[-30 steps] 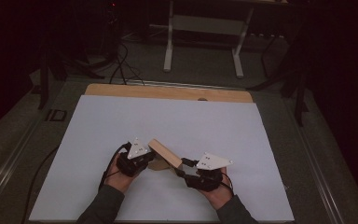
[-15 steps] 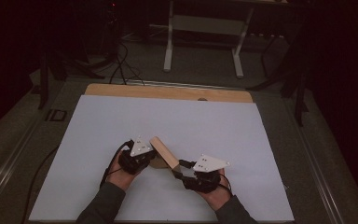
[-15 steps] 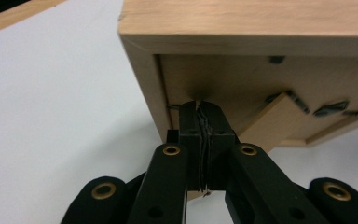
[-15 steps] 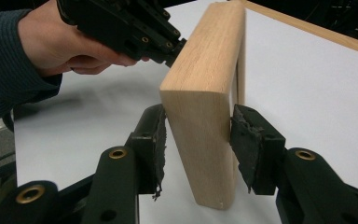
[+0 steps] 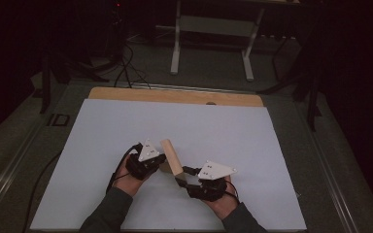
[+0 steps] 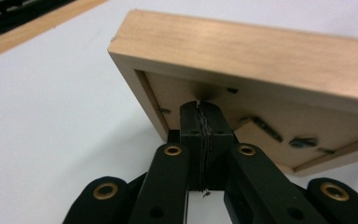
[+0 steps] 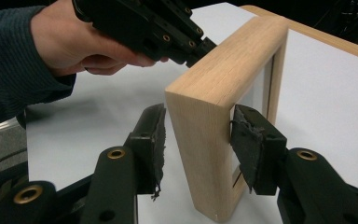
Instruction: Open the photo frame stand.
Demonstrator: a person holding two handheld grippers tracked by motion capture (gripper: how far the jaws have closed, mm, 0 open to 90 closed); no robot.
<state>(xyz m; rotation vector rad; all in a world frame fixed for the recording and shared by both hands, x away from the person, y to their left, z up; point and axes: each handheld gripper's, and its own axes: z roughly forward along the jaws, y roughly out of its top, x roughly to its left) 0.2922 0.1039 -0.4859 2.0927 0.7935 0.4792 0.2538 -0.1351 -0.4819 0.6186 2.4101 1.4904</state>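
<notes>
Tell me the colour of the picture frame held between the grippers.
Light natural wood, the wooden picture frame shows best in the right gripper view.

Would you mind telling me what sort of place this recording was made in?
Probably a lab or workshop set up for recording handling tasks, not a home: a white-covered table, loose cables on a dark floor, a bare metal stand behind, and a wooden frame held by hand-held grippers.
</notes>
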